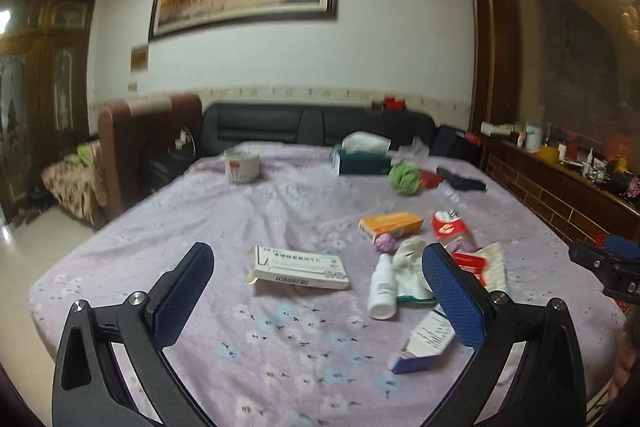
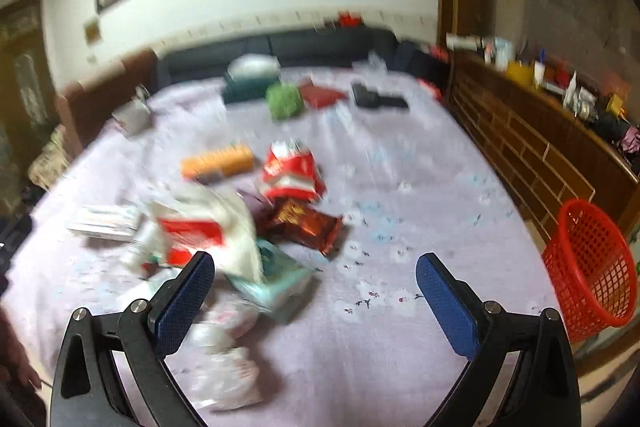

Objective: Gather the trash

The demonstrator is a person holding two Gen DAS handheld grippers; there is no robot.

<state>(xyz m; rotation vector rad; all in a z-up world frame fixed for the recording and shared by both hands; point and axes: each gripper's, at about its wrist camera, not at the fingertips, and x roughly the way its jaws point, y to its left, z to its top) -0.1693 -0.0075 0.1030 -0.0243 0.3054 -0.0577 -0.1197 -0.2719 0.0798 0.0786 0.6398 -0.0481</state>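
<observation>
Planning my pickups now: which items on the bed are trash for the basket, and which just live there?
Job: white medicine box, small white bottle, orange box, red wrapper, brown snack packet, red basket.
Lying about: mug, tissue box, green ball.

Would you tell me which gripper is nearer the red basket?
Right. The red basket stands just beside the right gripper, off the bed's edge. The left gripper hangs over the bed's other side.

The right wrist view is smeared by motion, so the wrappers point(image 2: 224, 227) at centre left cannot be read. The red basket point(image 2: 592, 267) is partly cut by the right edge. In the left wrist view, a finger point(image 1: 452, 291) hides part of a white bag point(image 1: 492, 263).
</observation>
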